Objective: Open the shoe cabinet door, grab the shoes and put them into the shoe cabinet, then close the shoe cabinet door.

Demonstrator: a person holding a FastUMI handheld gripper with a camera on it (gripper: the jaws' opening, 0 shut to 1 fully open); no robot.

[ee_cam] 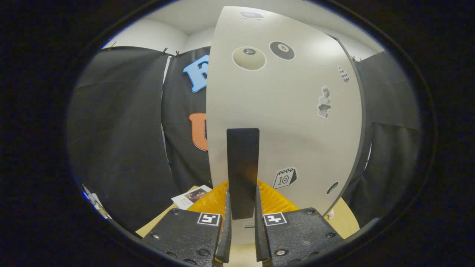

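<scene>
The gripper [243,222] has its two fingers drawn in close, with only a narrow gap between them, and that gap is taken up by the dark handle [242,170] of the cabinet door [297,122]. Both fingers [227,230] sit right against the sides of the handle's lower end, so it looks clamped on the handle rather than just resting beside it.

The handle is a tall, flat, dark strip standing upright on the pale door, rising from between the fingertips to about the middle of the panel. The door itself is a light grey panel dotted with stickers: two billiard balls [265,54] near the top, a small figure [324,102] toward the far side edge, and a calendar sticker [285,178] low down just beside the handle. The door's left edge runs close beside the handle, and past that edge there is open room back to the black cloth wall [118,137]. The right edge of the door shows a thin dark border, with more cloth just beyond it.

Low down, behind the fingers, something ribbed and yellow [276,200] sits on a tan wooden surface [347,222]. A printed leaflet [191,196] lies on that surface, beside the yellow thing and apart from the fingers.
</scene>
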